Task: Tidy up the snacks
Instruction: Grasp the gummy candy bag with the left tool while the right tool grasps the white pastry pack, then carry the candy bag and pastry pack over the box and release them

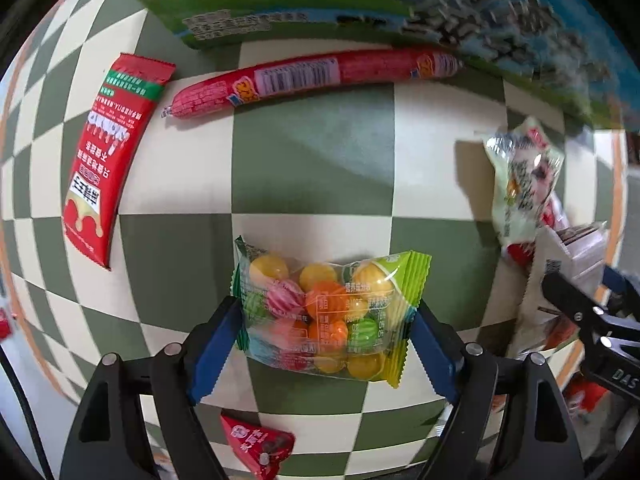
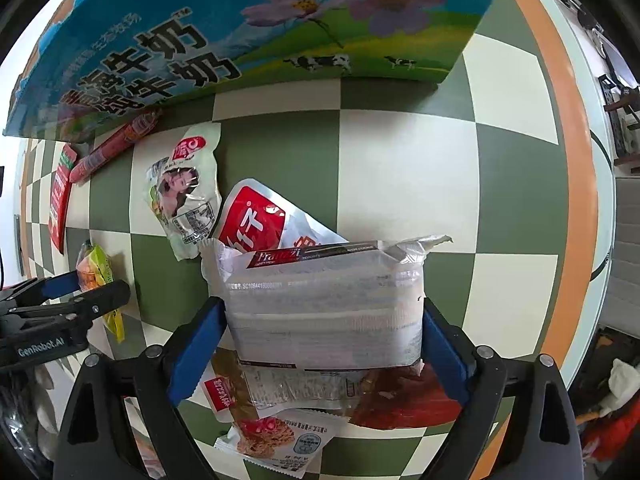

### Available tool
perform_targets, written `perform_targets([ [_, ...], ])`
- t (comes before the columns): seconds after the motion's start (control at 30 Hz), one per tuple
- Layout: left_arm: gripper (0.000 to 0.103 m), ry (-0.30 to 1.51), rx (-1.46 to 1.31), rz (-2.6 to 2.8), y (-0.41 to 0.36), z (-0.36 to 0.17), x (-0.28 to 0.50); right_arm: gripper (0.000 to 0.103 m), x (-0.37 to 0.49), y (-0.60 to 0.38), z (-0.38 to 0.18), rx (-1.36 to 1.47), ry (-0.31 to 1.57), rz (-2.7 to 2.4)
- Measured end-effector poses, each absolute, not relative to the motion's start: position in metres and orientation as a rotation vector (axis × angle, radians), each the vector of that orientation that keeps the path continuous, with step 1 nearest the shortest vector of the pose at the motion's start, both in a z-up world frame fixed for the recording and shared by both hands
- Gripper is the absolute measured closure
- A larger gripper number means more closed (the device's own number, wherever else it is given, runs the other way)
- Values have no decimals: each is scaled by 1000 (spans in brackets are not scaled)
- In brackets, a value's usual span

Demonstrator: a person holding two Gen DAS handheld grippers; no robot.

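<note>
My left gripper (image 1: 324,320) is shut on a clear bag of coloured gumballs (image 1: 324,312) with green ends, held just above the checkered tablecloth. My right gripper (image 2: 324,320) is shut on a white Franzzi biscuit pack (image 2: 324,304), held over a pile of snack packets (image 2: 280,420). A long red sausage (image 1: 312,78) and a red stick packet (image 1: 108,160) lie farther back on the left. A pale green snack pouch (image 2: 184,192) and a red-and-silver pouch (image 2: 256,216) lie beyond the biscuit pack.
A large blue-and-green milk carton box (image 2: 248,32) stands along the back of the table. A small red triangular packet (image 1: 256,444) lies under my left gripper. The table's orange-rimmed edge (image 2: 576,200) curves at the right.
</note>
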State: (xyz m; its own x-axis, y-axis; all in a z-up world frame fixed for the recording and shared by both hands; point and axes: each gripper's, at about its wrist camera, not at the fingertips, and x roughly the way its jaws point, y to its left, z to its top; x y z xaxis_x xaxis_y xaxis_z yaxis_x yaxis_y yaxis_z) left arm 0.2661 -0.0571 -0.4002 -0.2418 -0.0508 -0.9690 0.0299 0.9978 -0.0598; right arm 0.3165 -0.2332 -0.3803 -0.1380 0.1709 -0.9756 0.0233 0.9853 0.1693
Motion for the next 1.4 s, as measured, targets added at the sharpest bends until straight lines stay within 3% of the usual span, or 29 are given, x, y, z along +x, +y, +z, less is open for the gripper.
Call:
perform_targets([
  [0.17,27,1790,25,-40,-81,-393,253,11,306,-222,-381,126,1712,133],
  [0.23,41,1785,23,-38,-87,-389,248,14,303,-221,-380,116,1696,129],
  [0.47,44,1765,21,-54,-107,-370,227,16,281,-225,-367,165,1659,120],
  [0.83,44,1585,-51,-135,-129,-251,230,16,272,-234,-289,332,1540,196],
  [1.17,44,1442,-69,-172,-73,-176,336,16,324,-271,-169,429,1327,252],
  [1.4,43,1451,2,-101,-50,-185,408,16,397,-274,-151,354,1307,235],
])
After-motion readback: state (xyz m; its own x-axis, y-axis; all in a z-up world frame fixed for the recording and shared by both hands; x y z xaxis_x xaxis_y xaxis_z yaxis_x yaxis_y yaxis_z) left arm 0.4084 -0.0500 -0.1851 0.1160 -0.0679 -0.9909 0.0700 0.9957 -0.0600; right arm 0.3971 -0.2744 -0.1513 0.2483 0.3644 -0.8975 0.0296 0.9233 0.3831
